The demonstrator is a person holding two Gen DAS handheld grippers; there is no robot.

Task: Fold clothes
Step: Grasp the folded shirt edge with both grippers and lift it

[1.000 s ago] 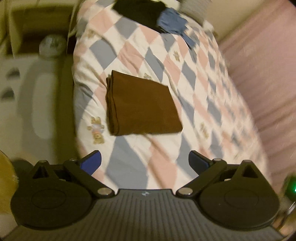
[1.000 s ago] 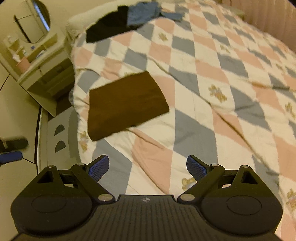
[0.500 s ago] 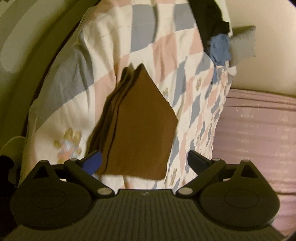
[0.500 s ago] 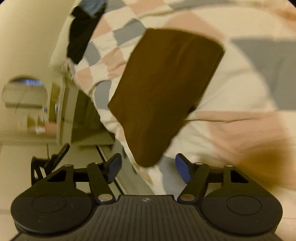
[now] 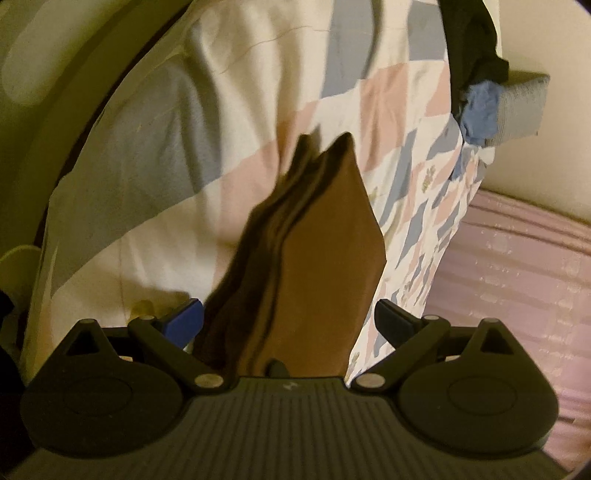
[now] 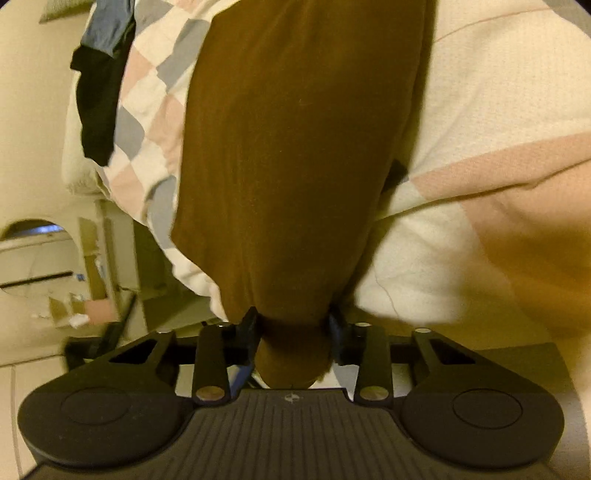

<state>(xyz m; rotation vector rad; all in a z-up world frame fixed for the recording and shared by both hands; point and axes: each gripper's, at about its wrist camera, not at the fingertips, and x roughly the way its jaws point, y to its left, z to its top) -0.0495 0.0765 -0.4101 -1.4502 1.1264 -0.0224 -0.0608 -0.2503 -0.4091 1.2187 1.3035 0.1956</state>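
The bed (image 5: 159,177), covered by one patchwork quilt (image 6: 498,110) of cream, pink and grey-blue diamonds, is filling both wrist views more closely than a second ago, since both tools are now lying low over its near edge. One folded brown garment (image 5: 317,266) is resting on the quilt near that edge, its stacked layers showing along one side in the left view. At the far end of the bed, one black garment (image 6: 98,99) and one blue garment (image 6: 109,26) are lying in a loose heap, apparently awaiting folding. The right hand-held gripper (image 6: 293,338) has just been closing, and its pads are now pinching the near end of the brown garment between them. The left hand-held gripper (image 5: 290,319) is standing wide apart, with the garment's opposite end lying between its fingers but not squeezed. Judged from this, the brown piece is finished and is being taken up for moving aside; two garments are remaining.
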